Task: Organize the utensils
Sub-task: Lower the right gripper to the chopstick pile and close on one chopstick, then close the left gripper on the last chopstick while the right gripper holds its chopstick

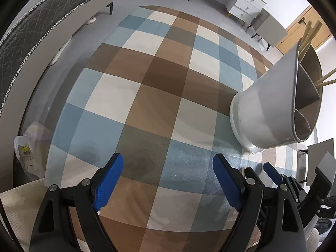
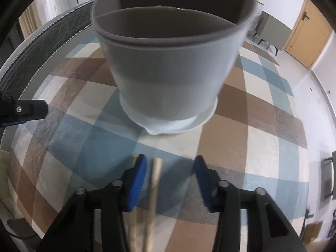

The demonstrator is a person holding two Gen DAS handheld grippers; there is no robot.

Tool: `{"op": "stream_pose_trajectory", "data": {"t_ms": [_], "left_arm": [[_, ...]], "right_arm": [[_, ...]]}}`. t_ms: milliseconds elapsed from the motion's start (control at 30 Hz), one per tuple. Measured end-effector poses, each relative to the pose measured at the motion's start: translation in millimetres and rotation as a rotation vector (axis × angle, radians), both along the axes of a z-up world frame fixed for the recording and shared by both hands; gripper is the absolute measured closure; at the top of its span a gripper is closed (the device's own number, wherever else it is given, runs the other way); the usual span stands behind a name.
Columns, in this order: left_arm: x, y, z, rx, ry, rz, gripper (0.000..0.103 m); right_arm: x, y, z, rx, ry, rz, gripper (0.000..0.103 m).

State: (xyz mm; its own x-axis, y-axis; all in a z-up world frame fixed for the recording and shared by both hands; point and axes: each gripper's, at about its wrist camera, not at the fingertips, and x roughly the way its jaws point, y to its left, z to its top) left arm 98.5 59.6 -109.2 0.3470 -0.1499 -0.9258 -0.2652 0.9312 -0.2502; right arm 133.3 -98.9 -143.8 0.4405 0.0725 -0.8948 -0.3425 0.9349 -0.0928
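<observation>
Matt grey plastic utensil holder [image 2: 168, 79]; pale wooden chopsticks [image 2: 154, 189]; soft checked cloth [image 1: 147, 105]

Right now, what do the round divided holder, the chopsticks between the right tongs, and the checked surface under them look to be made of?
Utensil holder: likely matte grey plastic, with smooth, seamless walls, thin dividers and a paler base.
Chopsticks: probably bamboo or light wood, pale tan and unpainted; blur hides any grain.
Checked rug: woven textile, seemingly short pile, with a soft, non-reflective surface.

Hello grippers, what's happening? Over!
Left gripper open, empty. Right gripper open around chopsticks, no squeeze yet. Holder just ahead, path clear.
</observation>
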Motion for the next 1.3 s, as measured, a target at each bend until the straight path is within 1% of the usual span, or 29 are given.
{"op": "stream_pose_trajectory", "data": {"t_ms": [33,100,133,167,200,367,633,767,900,967,1067,1200,1300], "left_arm": [[0,0,-1,0.002,0.002,-0.001,0.02],[1,0,-2,0.008,0.005,-0.003,0.02],[1,0,-3,0.011,0.009,-0.003,0.02],[1,0,-3,0.011,0.013,-0.001,0.02],[1,0,-4,0.009,0.016,0.0,0.02],[2,-4,-4,0.015,0.016,-0.013,0.02],[1,-12,-1,0.021,0.008,-0.033,0.02],[0,-21,4,0.031,-0.01,-0.066,0.02],[-2,-26,4,0.031,-0.02,-0.09,0.02],[-3,-29,3,0.019,-0.02,-0.1,0.02],[-6,-36,0,-0.018,-0.032,-0.139,0.02],[-13,-48,-2,-0.053,-0.042,-0.202,0.02],[-18,-58,-1,-0.06,-0.041,-0.236,0.02]], "right_arm": [[0,2,0,0.001,0.0,0.008,0.07],[-2,7,0,0.007,0.007,0.033,0.086],[-2,9,0,0.006,0.007,0.044,0.088],[-3,10,0,0.002,0.006,0.05,0.094],[-3,11,-1,0.002,0.008,0.054,0.097],[-1,1,1,0.045,0.027,0.023,0.098],[3,-29,18,0.179,0.016,-0.069,0.098],[1,-45,34,0.239,-0.02,-0.111,0.098],[-1,-65,51,0.327,-0.06,-0.171,0.098],[-5,-77,63,0.388,-0.091,-0.203,0.098],[-11,-93,77,0.449,-0.127,-0.242,0.098],[-17,-110,87,0.505,-0.15,-0.287,0.098],[-26,-114,94,0.516,-0.165,-0.3,0.098]]}}
